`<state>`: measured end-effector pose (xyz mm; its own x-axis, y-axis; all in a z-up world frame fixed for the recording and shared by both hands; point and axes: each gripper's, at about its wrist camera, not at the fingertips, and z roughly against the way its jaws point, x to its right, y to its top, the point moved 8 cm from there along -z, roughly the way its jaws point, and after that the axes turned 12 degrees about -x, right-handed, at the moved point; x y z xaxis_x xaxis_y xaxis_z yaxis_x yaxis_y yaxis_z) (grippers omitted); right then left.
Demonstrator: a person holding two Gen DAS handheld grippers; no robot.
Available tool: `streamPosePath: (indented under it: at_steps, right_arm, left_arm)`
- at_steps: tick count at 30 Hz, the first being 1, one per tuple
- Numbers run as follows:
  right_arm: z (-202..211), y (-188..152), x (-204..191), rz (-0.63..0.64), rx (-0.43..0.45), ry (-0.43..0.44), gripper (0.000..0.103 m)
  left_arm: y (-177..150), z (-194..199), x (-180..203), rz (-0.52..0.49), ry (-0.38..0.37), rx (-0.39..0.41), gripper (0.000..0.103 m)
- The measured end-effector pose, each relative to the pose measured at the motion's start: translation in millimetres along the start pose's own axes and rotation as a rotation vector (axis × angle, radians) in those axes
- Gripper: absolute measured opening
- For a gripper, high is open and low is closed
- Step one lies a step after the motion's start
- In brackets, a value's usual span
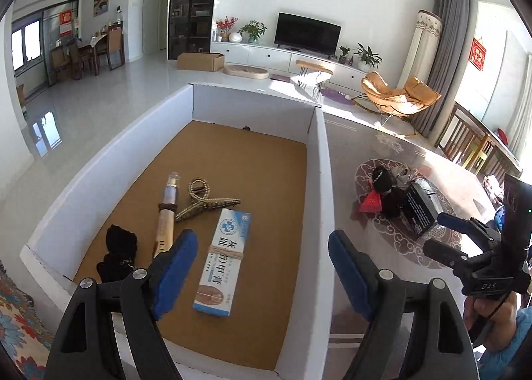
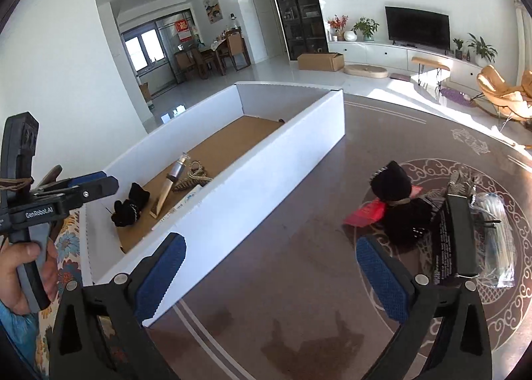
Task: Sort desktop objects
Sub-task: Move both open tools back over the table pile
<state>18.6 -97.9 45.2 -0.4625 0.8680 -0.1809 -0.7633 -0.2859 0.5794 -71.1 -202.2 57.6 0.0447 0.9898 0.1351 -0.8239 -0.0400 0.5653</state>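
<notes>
A white cardboard box (image 1: 319,180) with a brown floor holds a blue-and-white ointment carton (image 1: 221,257), a beaded hair claw (image 1: 202,202), a wooden-handled tool (image 1: 166,213) and a black bundle (image 1: 118,252). My left gripper (image 1: 262,267) hangs open and empty over the box, just above the carton. On the table to the right lies a pile: a black pouch (image 2: 395,187), a red packet (image 2: 364,212), a black box (image 2: 455,237) and a clear plastic pack (image 2: 495,243). My right gripper (image 2: 271,275) is open and empty, above the table between the box (image 2: 266,174) and the pile.
The table (image 2: 299,297) is dark glass with a round white ornament pattern. A floral cloth (image 1: 16,320) lies at the box's near left. Behind is a living room with a TV (image 1: 307,31) and an orange rocking chair (image 1: 397,95).
</notes>
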Motion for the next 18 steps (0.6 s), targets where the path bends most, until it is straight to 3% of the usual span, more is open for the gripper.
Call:
streamPosePath:
  at_steps: [1, 4, 6, 10, 14, 18]
  right_arm:
    - [4, -16, 21, -0.011, -0.007, -0.044, 0.103]
    - [18, -66, 87, -0.068, -0.039, -0.149, 0.103]
    - [26, -95, 128, -0.122, -0.082, -0.212, 0.103]
    - [37, -137, 191, -0.199, -0.148, -0.325, 0.103]
    - [40, -162, 219, -0.222, -0.181, -0.376, 0.103]
    - [36, -172, 231, -0.254, -0.175, -0.366, 0.103]
  left_arm:
    - [-2, 3, 22, -0.038, -0.027, 0.007, 0.082]
    - [-10, 8, 87, -0.156, -0.090, 0.020, 0.103]
    - [-18, 0, 125, -0.218, -0.134, 0.005, 0.103]
    - [-41, -56, 177, -0.280, -0.160, -0.116, 0.103]
    - [-68, -114, 206, -0.286, -0.152, -0.228, 0.103]
    - [-79, -144, 223, -0.308, -0.126, -0.265, 0.103]
